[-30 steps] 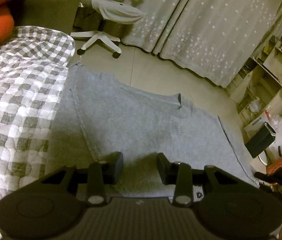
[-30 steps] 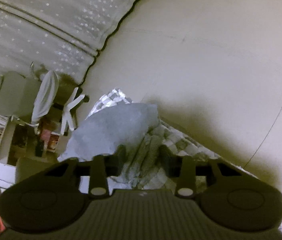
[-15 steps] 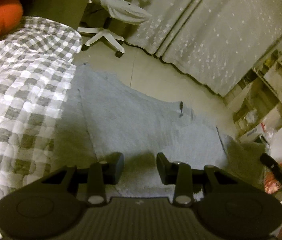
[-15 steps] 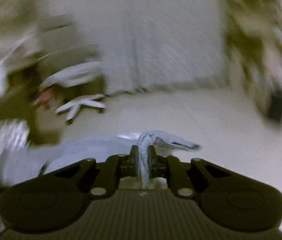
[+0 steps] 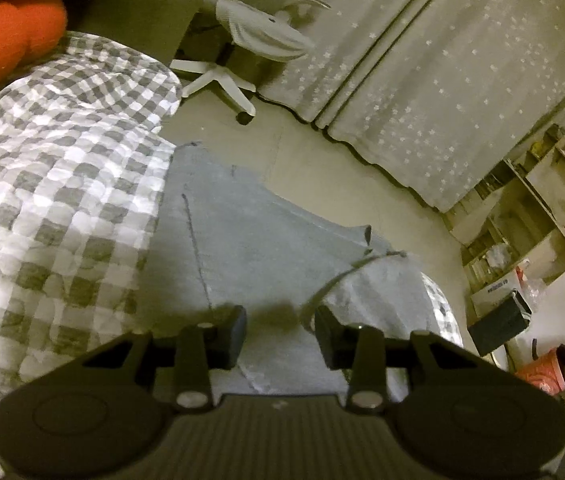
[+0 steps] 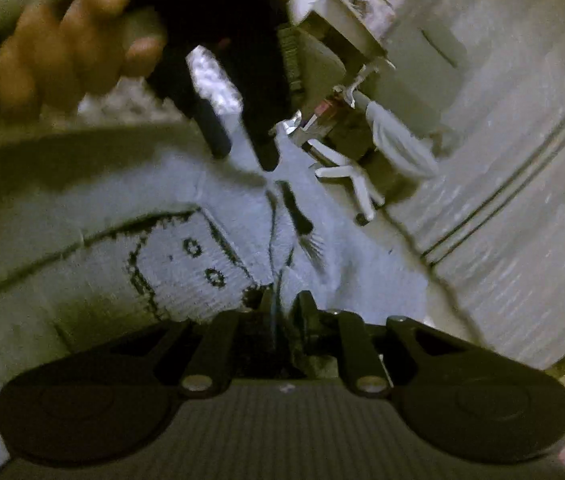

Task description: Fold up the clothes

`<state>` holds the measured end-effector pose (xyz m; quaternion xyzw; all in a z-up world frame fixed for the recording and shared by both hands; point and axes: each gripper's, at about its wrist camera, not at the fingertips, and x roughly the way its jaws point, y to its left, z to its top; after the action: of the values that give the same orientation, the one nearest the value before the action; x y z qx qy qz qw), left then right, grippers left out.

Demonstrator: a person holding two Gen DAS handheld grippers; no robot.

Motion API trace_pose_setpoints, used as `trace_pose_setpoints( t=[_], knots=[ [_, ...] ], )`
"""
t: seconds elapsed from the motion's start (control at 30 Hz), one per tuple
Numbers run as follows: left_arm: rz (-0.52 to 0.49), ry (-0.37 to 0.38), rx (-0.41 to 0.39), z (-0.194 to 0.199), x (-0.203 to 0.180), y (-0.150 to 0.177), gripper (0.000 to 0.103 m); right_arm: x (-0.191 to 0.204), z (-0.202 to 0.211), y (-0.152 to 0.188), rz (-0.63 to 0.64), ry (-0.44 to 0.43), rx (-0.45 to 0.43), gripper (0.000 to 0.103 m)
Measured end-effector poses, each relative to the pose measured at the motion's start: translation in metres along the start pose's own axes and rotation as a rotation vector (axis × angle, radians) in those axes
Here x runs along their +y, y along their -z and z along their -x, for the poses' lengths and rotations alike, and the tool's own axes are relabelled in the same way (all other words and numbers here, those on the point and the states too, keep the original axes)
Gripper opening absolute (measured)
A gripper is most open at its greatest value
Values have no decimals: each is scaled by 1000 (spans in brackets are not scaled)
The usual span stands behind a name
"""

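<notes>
A grey knit sweater (image 5: 266,240) lies flat on the checked bedspread (image 5: 54,208), and its right side is folded over onto the body (image 5: 378,296). My left gripper (image 5: 280,332) hovers open just above the sweater's near part, nothing between its fingers. In the right wrist view, my right gripper (image 6: 285,307) is shut on a bunched fold of the same sweater (image 6: 186,268), whose knit pattern with two small rings shows close up. The left gripper (image 6: 242,148) and the hand (image 6: 62,40) that holds it appear above, over the sweater.
A white office chair (image 5: 222,76) with a cloth draped on it stands beyond the bed near the star-patterned curtains (image 5: 442,80). An orange cushion (image 5: 6,28) lies far left. Shelves (image 5: 534,216) and a dark box (image 5: 498,324) stand to the right.
My right gripper has closed on the sweater's right side and carried it over onto the body. The left gripper stays open and has shifted only slightly.
</notes>
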<state>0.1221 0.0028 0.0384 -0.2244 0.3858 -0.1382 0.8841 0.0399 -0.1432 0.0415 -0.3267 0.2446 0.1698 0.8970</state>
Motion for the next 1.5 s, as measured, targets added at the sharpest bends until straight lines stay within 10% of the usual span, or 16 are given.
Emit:
trace_pose_setpoints(
  t=[0.7, 0.77, 0.83, 0.93, 1.1, 1.4, 1.5],
  knots=[
    [-87, 63, 55, -30, -36, 1, 53, -30, 30, 28, -198, -147, 58, 19],
    [-105, 40, 55, -38, -41, 2, 48, -28, 33, 33, -186, -146, 72, 32],
    [-162, 26, 59, -43, -48, -1, 3, -28, 36, 36, -190, -149, 68, 34],
    [-169, 27, 38, -44, -51, -12, 2, -30, 39, 35, -212, -142, 76, 3],
    [-140, 55, -10, -40, -50, -28, 2, -18, 54, 24, -255, -110, 99, 3],
    [-109, 46, -14, -37, -42, -37, 2, 0, 65, 15, -337, -173, 170, 17],
    [-108, 64, -24, -36, -42, -42, 2, -11, 75, 24, -346, -149, 180, 48]
  ],
)
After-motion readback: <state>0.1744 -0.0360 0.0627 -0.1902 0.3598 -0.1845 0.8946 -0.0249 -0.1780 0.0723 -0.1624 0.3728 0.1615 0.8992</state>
